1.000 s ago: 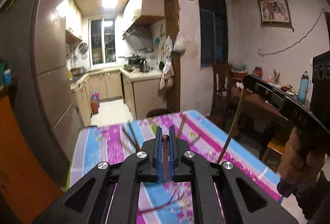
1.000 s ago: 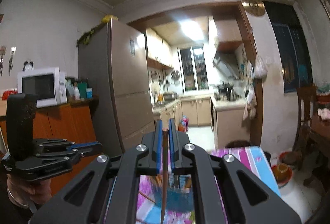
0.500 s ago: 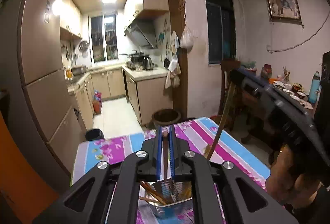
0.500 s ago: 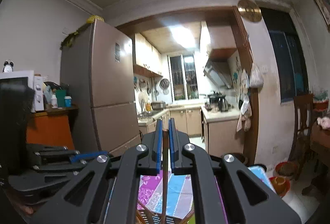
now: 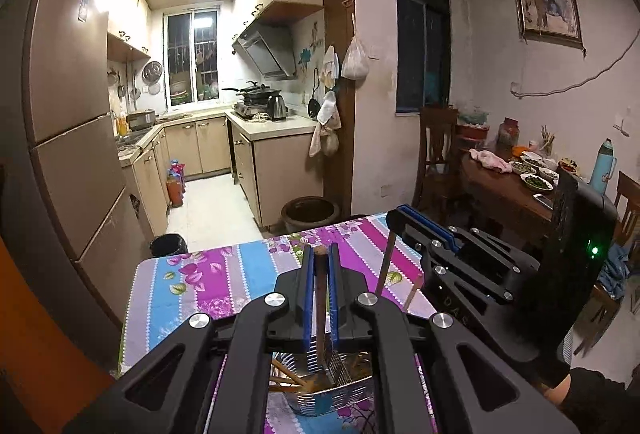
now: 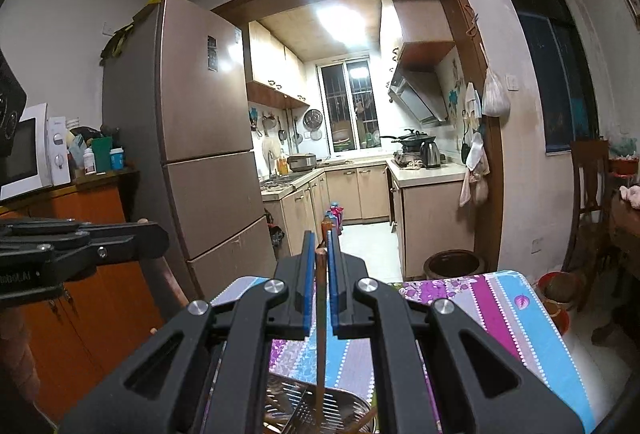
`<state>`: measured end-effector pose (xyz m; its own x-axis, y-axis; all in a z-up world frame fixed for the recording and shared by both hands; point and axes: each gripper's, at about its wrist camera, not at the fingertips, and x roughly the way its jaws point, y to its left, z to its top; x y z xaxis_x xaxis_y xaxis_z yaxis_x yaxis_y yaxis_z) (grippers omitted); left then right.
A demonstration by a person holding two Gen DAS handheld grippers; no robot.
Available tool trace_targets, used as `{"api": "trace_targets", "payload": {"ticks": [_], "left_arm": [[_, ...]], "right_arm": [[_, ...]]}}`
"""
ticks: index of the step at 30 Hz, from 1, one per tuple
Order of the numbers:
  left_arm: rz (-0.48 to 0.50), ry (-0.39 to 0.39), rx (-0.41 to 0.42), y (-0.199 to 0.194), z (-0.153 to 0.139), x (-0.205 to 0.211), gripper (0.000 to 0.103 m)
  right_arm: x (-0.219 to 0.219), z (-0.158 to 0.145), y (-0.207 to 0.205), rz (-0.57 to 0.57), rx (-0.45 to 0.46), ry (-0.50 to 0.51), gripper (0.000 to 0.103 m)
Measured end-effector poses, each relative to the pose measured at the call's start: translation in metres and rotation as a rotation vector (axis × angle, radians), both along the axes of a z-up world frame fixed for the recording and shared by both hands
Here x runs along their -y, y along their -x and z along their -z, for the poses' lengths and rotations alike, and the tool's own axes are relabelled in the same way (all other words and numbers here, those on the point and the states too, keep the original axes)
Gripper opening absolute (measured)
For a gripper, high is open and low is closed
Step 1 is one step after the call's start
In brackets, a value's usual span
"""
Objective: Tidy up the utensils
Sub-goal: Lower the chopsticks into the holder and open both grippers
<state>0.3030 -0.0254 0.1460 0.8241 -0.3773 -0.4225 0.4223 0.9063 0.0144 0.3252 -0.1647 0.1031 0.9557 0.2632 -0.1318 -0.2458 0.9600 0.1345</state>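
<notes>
- Since a second ago both grippers have travelled across the bench (image 5: 208, 274) and now sit over the metal utensil holder (image 5: 340, 396), which was out of the left wrist view then and only half in view half a second ago.
- Left gripper (image 5: 320, 258): blue-lined fingers (image 5: 307, 298) narrow, clamped on a dark brown chopstick (image 5: 320, 298) that stands upright, lower end down inside the holder.
- Right gripper (image 6: 319, 246): fingers (image 6: 307, 274) pinched on a thinner brown chopstick (image 6: 321, 334), also upright, tip reaching into the holder (image 6: 316, 410) at the bottom edge of the right wrist view.
- In the left wrist view the right gripper (image 5: 394, 216) shows from the side at right, its chopstick (image 5: 385, 262) hanging slantwise below the fingers; a green light glows on its black body.
- Holder: perforated steel, with a divider inside; more chopsticks (image 5: 286, 378) lean in its left part. Which compartment each held stick enters, cannot tell.
- Bench covered in a striped floral cloth, purple, blue and grey.
- Writing: "D A S" faintly on the right gripper's side; on the left gripper's body (image 6: 24, 276) in the right wrist view, letters ending "...OLAI", the start unreadable.
- Background: bronze fridge (image 6: 200, 138), white microwave (image 6: 28, 150), lit kitchen beyond the doorway.
</notes>
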Motion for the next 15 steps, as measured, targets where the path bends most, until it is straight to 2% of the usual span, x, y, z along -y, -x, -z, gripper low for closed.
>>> {"api": "trace_targets", "payload": {"ticks": [3,6,12,13,15], "left_arm": [[0.004,-0.009,0.009,-0.003,0.004,0.001,0.008],[0.009,-0.051,0.042,-0.005,0.013,0.007,0.008],[-0.011,-0.074,-0.046,-0.029,0.06,0.015,0.008],[-0.01,-0.082,-0.059,-0.031,0.067,0.015,0.008],[-0.016,-0.094,-0.063,-0.029,0.075,0.015,0.008]], "right_arm": [[-0.001,-0.001,-0.001,-0.008,-0.005,-0.002,0.005],[-0.002,-0.001,-0.004,-0.016,-0.017,-0.005,0.005],[-0.009,0.017,-0.012,-0.02,-0.079,0.021,0.006],[-0.009,0.02,-0.012,-0.013,-0.084,0.028,0.008],[-0.008,0.023,-0.008,-0.003,-0.085,0.029,0.021]]}}
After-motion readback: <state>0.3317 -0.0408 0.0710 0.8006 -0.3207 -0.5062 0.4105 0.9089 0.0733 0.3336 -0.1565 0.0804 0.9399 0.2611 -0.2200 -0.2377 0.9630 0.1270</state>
